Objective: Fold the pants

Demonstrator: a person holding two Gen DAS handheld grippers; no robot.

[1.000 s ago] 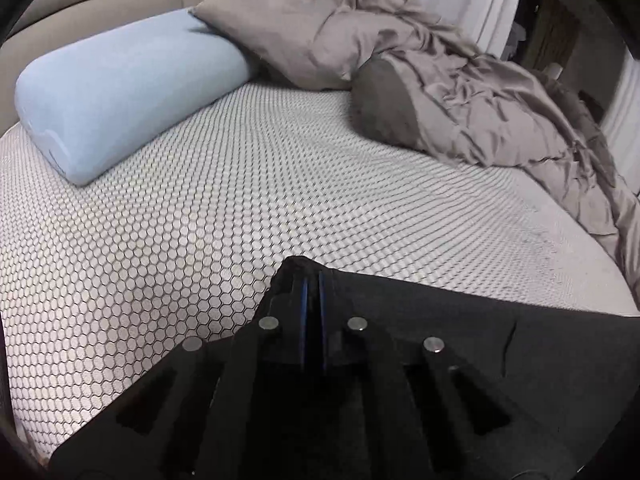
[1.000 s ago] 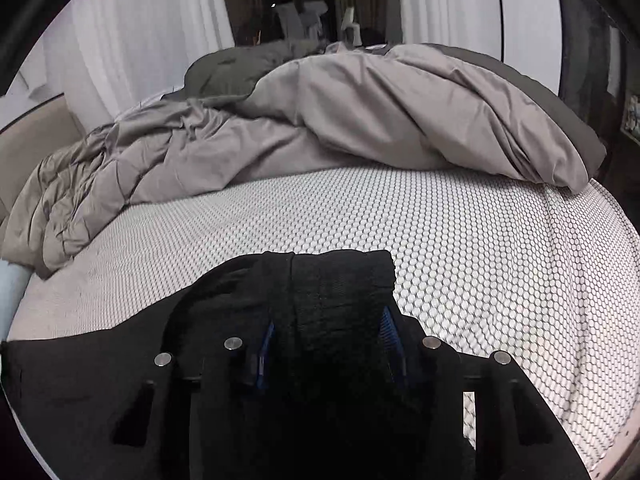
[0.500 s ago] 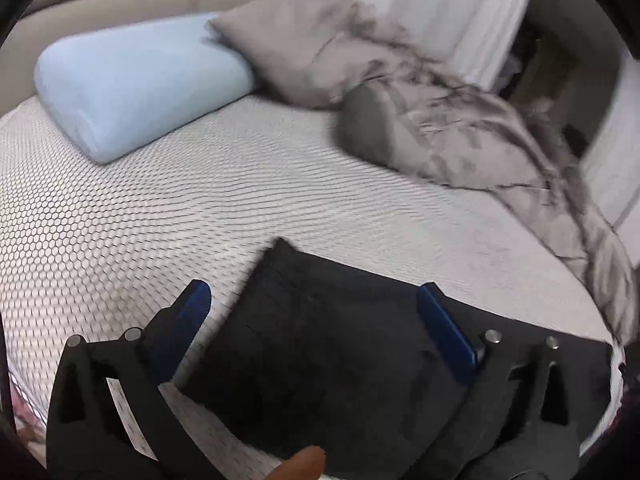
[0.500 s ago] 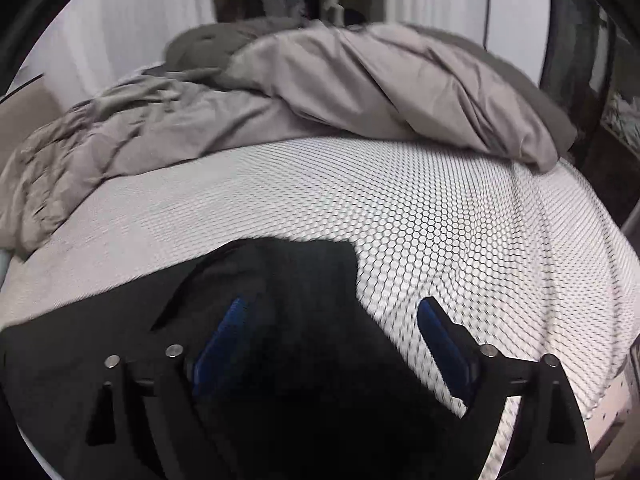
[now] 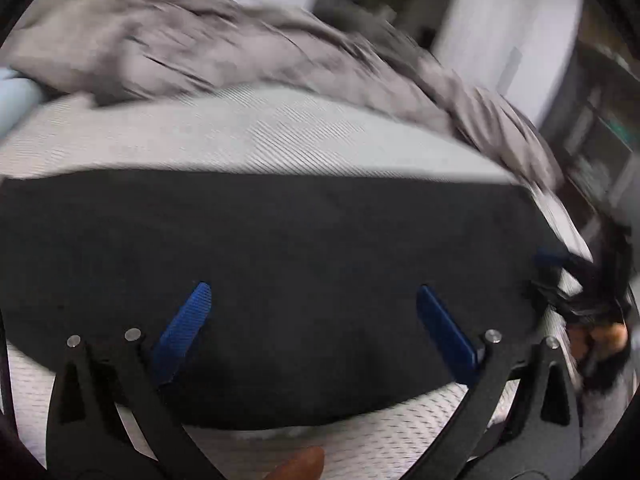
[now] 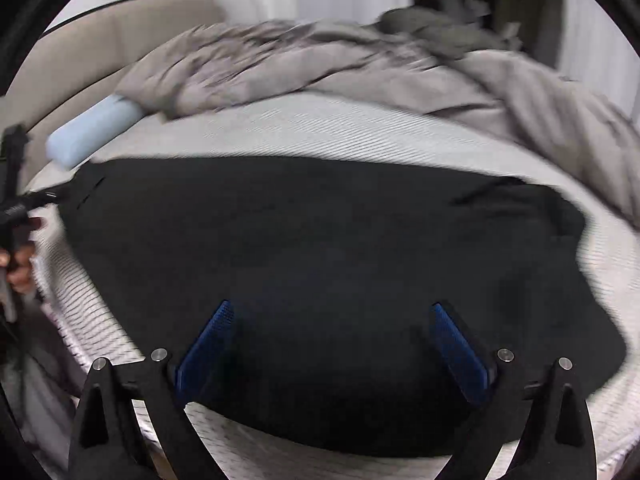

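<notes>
With both grippers spread wide and holding nothing, left gripper (image 5: 312,332) and right gripper (image 6: 332,344) hover over the flat black fabric pants (image 6: 320,280) on the near white mesh mattress (image 6: 360,128); I'd pinch matching edges evenly, since the rumpled grey duvet (image 6: 360,64) and pale blue bolster (image 6: 92,132) crowd the far side

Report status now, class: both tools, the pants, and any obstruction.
Left tool open, right tool open, both empty. Black pants flat on mattress. Grey duvet bunched beyond, apart from pants.
</notes>
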